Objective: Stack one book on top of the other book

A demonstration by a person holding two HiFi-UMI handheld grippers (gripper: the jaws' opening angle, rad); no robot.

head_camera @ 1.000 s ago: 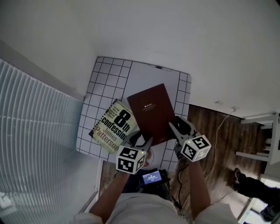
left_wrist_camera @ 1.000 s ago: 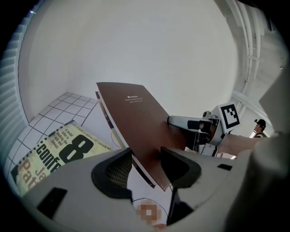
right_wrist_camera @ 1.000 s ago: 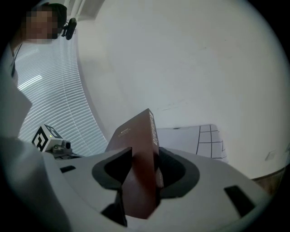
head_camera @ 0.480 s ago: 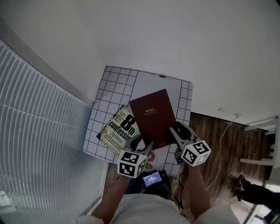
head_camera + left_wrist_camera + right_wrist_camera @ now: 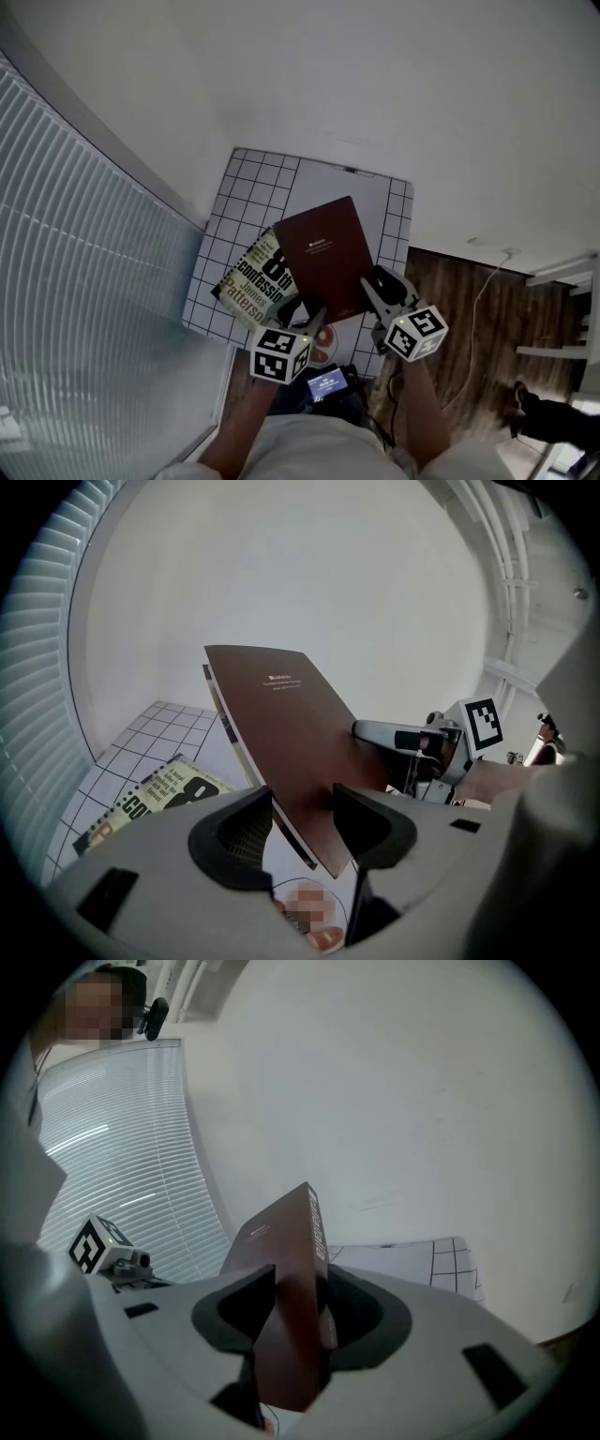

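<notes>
Left tongs (image 5: 305, 312) & right tongs (image 5: 380, 289) both clenched on maroon book (image 5: 323, 246), up off worktop (image 5: 253, 183). Paperback (image 5: 251, 286) lies at near-left corner. Best now: level it, centre over paperback, lower gently.

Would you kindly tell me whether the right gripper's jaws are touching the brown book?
Touching. In the right gripper view, the jaws of the right gripper press both covers of the brown book.

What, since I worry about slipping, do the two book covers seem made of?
Brown book: stiff board with a smooth matte finish, perhaps leatherette; even dull surface, unbent though held at one end. Paperback: printed paper card, gloss unclear; bold cover print.
</notes>
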